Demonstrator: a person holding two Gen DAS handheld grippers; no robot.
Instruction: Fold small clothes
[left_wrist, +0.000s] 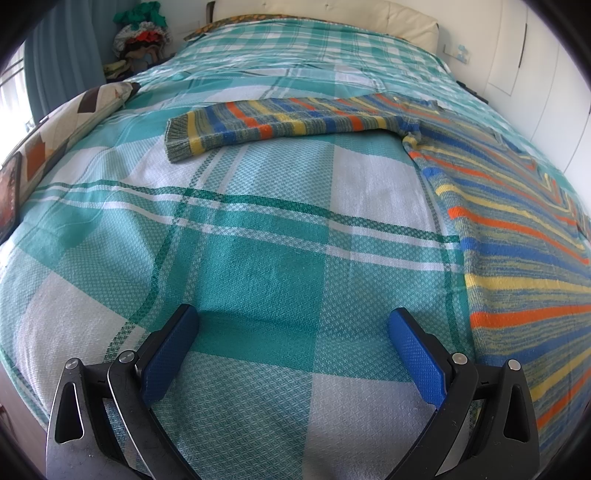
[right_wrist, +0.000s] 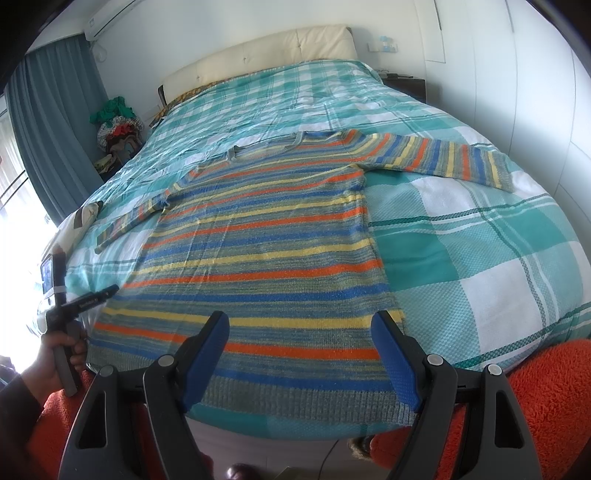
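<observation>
Striped knit wool in orange, blue, yellow and grey-green, the small sweater (right_wrist: 258, 243) lies flat on the teal-and-white checked bedspread (right_wrist: 480, 251), sleeves spread to both sides. Its ribbed hem sits at the bed's near edge, directly beneath the right hand-held gripper (right_wrist: 300, 354), whose blue-padded jaws stand wide and grip nothing. The left hand-held gripper (left_wrist: 293, 350) hangs wide open over bare bedspread, with the sweater's body just to its right.
</observation>
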